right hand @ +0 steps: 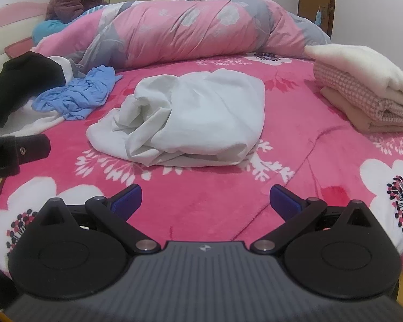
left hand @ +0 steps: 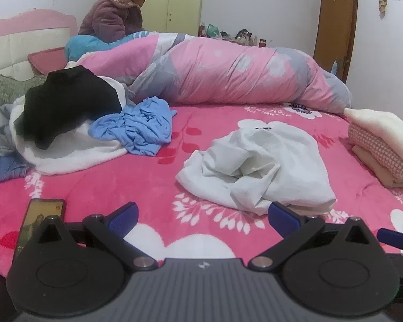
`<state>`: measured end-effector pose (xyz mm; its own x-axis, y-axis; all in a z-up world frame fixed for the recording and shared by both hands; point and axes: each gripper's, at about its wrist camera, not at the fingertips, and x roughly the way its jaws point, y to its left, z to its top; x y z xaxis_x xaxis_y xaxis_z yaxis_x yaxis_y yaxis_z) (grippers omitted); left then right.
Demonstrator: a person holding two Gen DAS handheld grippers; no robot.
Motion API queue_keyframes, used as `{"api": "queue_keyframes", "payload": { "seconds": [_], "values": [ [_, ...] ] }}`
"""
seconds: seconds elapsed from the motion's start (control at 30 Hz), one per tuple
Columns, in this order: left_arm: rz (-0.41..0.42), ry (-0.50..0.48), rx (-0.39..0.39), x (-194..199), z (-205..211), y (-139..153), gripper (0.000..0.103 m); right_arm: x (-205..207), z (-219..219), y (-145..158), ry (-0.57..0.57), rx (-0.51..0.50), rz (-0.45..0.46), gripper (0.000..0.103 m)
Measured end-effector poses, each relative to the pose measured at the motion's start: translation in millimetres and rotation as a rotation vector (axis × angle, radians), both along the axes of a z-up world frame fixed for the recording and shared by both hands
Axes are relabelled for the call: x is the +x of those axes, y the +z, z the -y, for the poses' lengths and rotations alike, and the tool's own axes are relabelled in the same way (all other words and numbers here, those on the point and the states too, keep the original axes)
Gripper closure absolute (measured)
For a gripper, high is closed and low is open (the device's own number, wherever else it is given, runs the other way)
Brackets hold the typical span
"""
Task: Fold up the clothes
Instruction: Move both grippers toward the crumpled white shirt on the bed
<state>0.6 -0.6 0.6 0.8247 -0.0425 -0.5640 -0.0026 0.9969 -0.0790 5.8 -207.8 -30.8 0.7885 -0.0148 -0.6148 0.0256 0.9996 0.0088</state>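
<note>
Both the left gripper (left hand: pixel 202 218) and right gripper (right hand: pixel 205 200) are hovering with fingers spread, empty, facing the crumpled white garment (right hand: pixel 185 118) lying mid-frame on the bed (right hand: pixel 295 147).

Dead ahead at your twelve o'clock lies a crumpled white garment (right hand: pixel 185 123), unfolded. At ten o'clock, a rumpled light-blue garment (right hand: pixel 78 96) touches a black garment (right hand: pixel 21 80). At two o'clock sits a folded stack (right hand: pixel 362 91).
</note>
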Motion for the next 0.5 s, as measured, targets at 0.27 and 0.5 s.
{"api": "queue_keyframes", "payload": {
  "seconds": [0.27, 0.5],
  "values": [
    [0.023, -0.023, -0.033, 2, -3, -11, 0.000, -3, 2, 7, -0.005, -0.031, 0.049, 0.001],
    [0.008, -0.014, -0.059, 4, -7, -21, 0.000, -10, 4, 14, -0.003, -0.053, 0.117, 0.001]
  ]
}}
